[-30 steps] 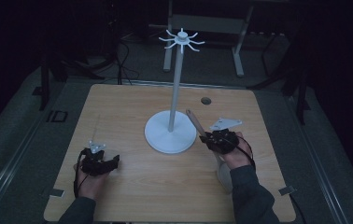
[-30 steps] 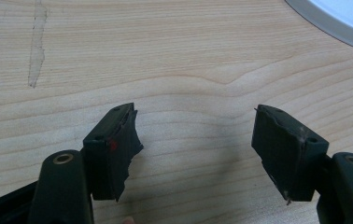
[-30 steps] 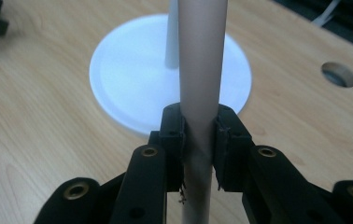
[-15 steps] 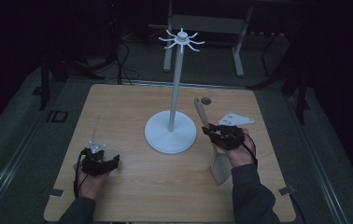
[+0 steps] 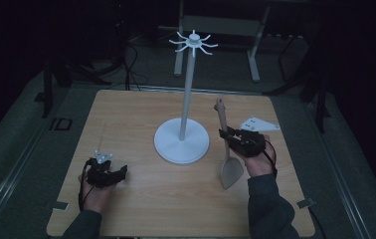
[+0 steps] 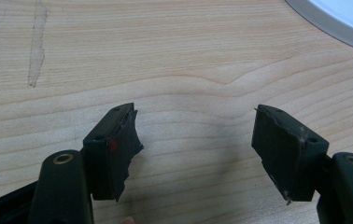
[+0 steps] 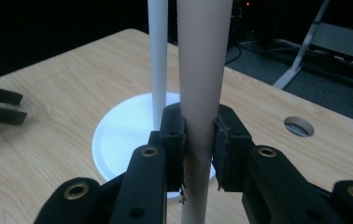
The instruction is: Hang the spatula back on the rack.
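Note:
A white hanging stand (image 5: 186, 94) with a round base (image 5: 181, 142) and a ring of hooks (image 5: 194, 42) on top rises from the middle of the table. My right gripper (image 5: 227, 135) is shut on the handle of a pale wooden spatula (image 5: 224, 144), held nearly upright, blade down near the table and handle tip up. In the right gripper view the spatula handle (image 7: 201, 70) runs between the jaws, just right of the stand's pole (image 7: 158, 56). My left gripper (image 5: 122, 172) rests low at the front left, open, its pads (image 6: 118, 144) over bare wood.
The wooden table (image 5: 126, 119) has a round hole (image 7: 299, 126) near its far right edge. The stand's base edge (image 6: 338, 18) lies ahead and right of the left gripper. A dark floor and metal frame legs (image 5: 253, 55) lie beyond the table.
The right gripper has lifted and swung the spatula from lying flat to nearly upright, moving slightly right of the stand. The left gripper has stayed put.

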The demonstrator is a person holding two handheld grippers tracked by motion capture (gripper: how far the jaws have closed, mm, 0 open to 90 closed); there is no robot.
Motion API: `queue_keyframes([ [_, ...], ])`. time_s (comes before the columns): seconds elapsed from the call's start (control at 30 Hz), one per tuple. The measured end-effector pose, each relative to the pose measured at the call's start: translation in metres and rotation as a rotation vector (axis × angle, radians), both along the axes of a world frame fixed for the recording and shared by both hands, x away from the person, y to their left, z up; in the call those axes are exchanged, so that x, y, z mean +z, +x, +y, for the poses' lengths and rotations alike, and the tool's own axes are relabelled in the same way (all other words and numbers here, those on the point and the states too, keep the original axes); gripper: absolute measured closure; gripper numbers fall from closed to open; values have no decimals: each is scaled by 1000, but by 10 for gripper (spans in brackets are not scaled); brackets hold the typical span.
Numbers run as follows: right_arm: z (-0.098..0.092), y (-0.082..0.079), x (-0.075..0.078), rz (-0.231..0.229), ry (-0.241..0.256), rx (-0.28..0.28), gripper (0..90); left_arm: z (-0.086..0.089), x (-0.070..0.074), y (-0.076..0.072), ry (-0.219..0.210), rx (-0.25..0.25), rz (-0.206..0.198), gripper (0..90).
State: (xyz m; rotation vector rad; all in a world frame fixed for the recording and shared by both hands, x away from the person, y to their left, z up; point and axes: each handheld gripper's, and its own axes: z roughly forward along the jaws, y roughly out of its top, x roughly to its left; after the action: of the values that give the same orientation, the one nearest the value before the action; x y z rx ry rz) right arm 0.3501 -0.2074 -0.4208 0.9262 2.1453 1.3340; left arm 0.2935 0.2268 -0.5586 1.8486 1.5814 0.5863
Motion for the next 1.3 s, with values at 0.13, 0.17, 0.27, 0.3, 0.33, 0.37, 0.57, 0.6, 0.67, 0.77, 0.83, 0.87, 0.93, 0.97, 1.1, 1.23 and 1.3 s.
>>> queue_keyframes([
  [0.13, 1, -1, 3, -12, 20, -3, 756, 0, 0, 0, 0, 0, 1, 314],
  [0.17, 1, -1, 4, -16, 24, -2, 756, 0, 0, 0, -1, 0, 2, 314],
  [0.27, 2, -2, 6, -23, 32, 1, 756, 0, 0, 0, -2, 1, 1, 314],
  [0.3, 2, -3, 6, -26, 34, 3, 756, 0, 0, 0, -3, 1, 1, 314],
  [0.33, 3, -3, 7, -26, 36, 4, 756, 0, 0, 0, -4, 1, 1, 314],
  [0.37, 3, -3, 8, -28, 36, 4, 756, 0, 0, 0, -4, 2, 1, 314],
  [0.57, 5, -4, 12, -41, 50, 10, 756, 0, 0, 0, -3, 2, 3, 314],
  [0.6, 6, -5, 12, -41, 53, 10, 756, 0, 0, 0, -3, 2, 3, 314],
  [0.67, 6, -5, 13, -43, 55, 11, 756, 0, 0, 0, -4, 2, 3, 314],
  [0.77, 8, -4, 14, -46, 55, 12, 756, 0, 0, 0, -6, 3, 2, 314],
  [0.83, 9, -4, 14, -49, 59, 10, 757, 0, 0, 0, -6, 4, 1, 314],
  [0.87, 9, -4, 14, -49, 59, 10, 757, 0, 0, 0, -6, 4, 1, 314],
  [0.93, 10, -3, 15, -53, 66, 9, 757, 0, 0, 0, -10, 7, -1, 314],
  [0.97, 11, -3, 16, -54, 68, 9, 756, 0, 0, 0, -8, 5, 0, 314],
  [1.1, 13, -3, 18, -57, 72, 14, 756, 1, 0, 0, -8, 5, -1, 314],
  [1.23, 16, -3, 22, -68, 76, 16, 756, 1, 0, 0, -7, 5, -1, 314],
  [1.3, 16, -3, 23, -72, 80, 18, 756, 1, 0, 0, -6, 5, -2, 314],
])
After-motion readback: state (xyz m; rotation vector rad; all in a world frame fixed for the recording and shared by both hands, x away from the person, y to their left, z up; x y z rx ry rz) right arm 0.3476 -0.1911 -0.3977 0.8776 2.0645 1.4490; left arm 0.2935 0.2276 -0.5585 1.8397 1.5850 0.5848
